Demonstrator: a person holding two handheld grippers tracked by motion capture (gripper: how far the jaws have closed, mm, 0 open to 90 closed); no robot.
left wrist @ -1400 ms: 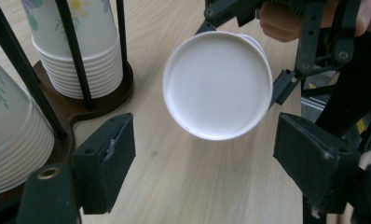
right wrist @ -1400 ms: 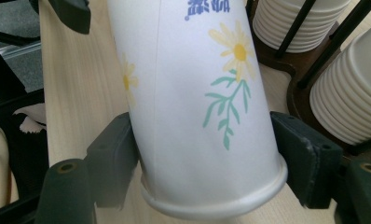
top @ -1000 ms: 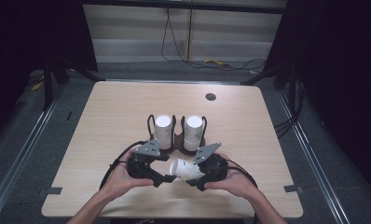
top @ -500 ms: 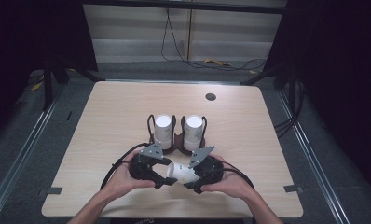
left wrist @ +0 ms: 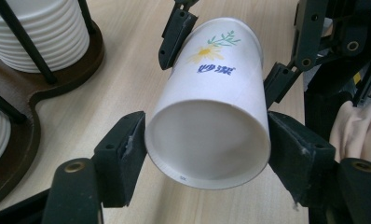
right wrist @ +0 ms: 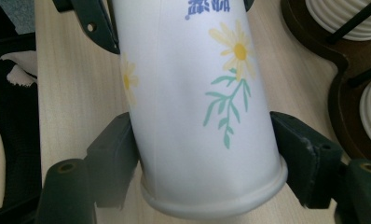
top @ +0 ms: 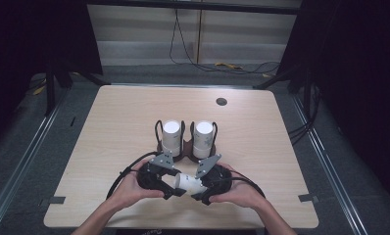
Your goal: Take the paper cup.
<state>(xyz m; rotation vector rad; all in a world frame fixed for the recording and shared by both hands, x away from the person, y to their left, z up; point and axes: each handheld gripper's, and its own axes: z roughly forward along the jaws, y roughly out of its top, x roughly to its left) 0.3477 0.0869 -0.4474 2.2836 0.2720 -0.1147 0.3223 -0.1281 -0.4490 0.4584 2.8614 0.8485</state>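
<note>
White paper cup [left wrist: 211, 107], printed with a yellow daisy, green sprig and blue lettering, lies on its side just above the table [top: 109, 127], near its front edge. Left tongs [left wrist: 207, 149], jaws just closing, flank one end; right tongs [right wrist: 207, 154] clamp the rolled-rim end.

**What the frames hide or cut off**

In the high view, the white paper cup with a yellow flower print [top: 189, 182] lies half covered between the left gripper [top: 169, 188] and right gripper [top: 199, 192]; its print is too small to read there. In the right gripper view, the cup's blue lettering is cut by the top edge. The stacks of ribbed white paper cups [left wrist: 39, 28] in the dark brown wire-post holder [left wrist: 76, 70] are cropped at the upper left of the left gripper view.
</note>
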